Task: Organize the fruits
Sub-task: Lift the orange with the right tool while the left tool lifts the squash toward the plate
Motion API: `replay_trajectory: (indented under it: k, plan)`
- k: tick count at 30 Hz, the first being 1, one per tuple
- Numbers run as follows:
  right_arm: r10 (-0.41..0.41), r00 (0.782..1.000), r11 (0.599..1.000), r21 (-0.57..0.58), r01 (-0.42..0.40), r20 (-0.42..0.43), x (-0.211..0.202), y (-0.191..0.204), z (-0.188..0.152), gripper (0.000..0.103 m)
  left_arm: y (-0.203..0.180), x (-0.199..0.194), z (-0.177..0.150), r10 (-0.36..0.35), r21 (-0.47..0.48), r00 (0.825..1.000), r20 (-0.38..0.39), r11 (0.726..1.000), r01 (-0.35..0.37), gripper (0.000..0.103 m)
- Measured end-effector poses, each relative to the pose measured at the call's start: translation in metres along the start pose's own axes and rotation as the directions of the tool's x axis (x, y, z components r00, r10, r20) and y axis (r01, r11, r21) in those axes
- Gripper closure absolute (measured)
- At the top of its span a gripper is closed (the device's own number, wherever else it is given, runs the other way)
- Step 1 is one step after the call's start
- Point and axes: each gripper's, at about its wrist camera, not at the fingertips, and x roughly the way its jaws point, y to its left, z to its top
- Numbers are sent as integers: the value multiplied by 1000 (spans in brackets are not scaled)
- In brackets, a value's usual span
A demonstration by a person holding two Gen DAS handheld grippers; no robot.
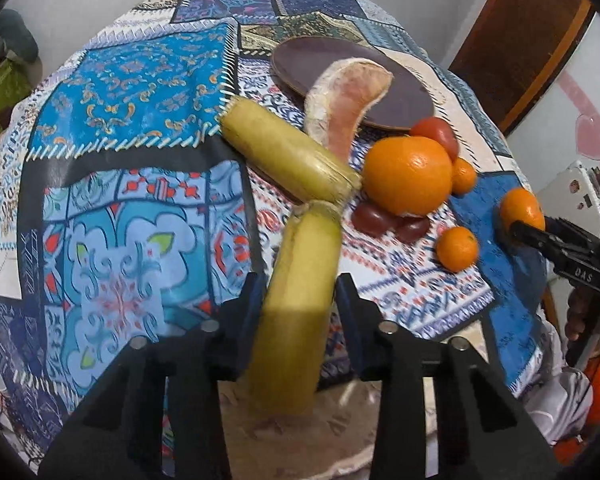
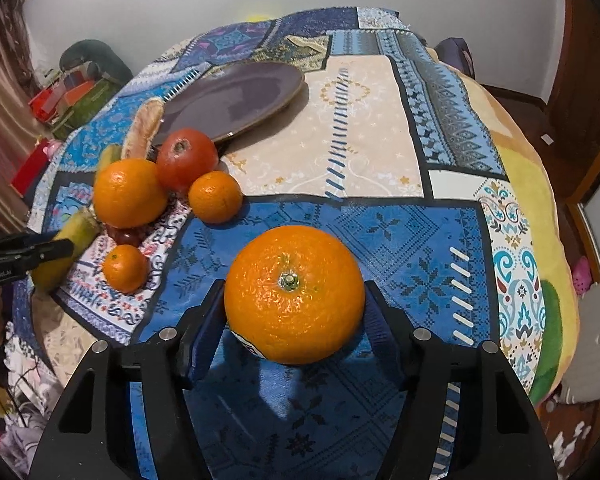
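Observation:
My left gripper (image 1: pixel 300 296) is shut on a yellow-green cane piece (image 1: pixel 300 280) and holds it over the patterned cloth. A second cane piece (image 1: pixel 288 156) lies beyond it, next to a pomelo slice (image 1: pixel 348 96) leaning on the brown plate (image 1: pixel 300 56). My right gripper (image 2: pixel 294 312) is shut on a large orange (image 2: pixel 294 294); it shows at the right in the left wrist view (image 1: pixel 520 208). On the cloth lie another large orange (image 2: pixel 128 194), a tomato (image 2: pixel 186 164), two small mandarins (image 2: pixel 214 196) (image 2: pixel 124 268) and dark grapes (image 1: pixel 384 220).
The brown plate (image 2: pixel 228 100) sits at the back of the table. The table's right edge drops off by a yellow-green blanket (image 2: pixel 540 208). A wooden door (image 1: pixel 520 40) stands at the right. Clutter and boxes (image 2: pixel 72 96) lie on the floor at the left.

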Motion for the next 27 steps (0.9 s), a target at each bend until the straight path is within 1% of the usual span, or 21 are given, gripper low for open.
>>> replay_trajectory:
  k: [3, 8, 11, 16, 20, 23, 27]
  plan:
    - [2, 1000, 1000, -11, -2, 26, -7, 2, 3, 41, -4, 3, 0, 14, 22, 1000, -12, 1000, -14, 67]
    - [9, 999, 1000, -19, -8, 45, -13, 4, 8, 41, -1, 21, 10, -6, 10, 999, -43, 1000, 6, 65]
    - [3, 999, 1000, -26, -1, 47, -14, 5, 9, 41, -4, 27, 14, 6, 22, 1000, -28, 1000, -5, 65]
    - [-3, 999, 1000, -20, 4, 50, -14, 5, 12, 41, -10, 22, 13, 41, 43, 999, -3, 998, -41, 68]
    - [-3, 997, 1000, -29, 5, 83, -23, 7, 20, 41, -7, -2, 16, -10, 11, 999, 52, 1000, 10, 69]
    - [-7, 994, 999, -40, 12, 112, -30, 9, 28, 41, -11, -23, 22, 1, 17, 994, 111, 1000, -3, 69]
    - [-31, 985, 997, -62, 42, 168, -40, 13, 42, 41, -19, -48, 32, -12, 31, 984, 177, 1000, 7, 70]
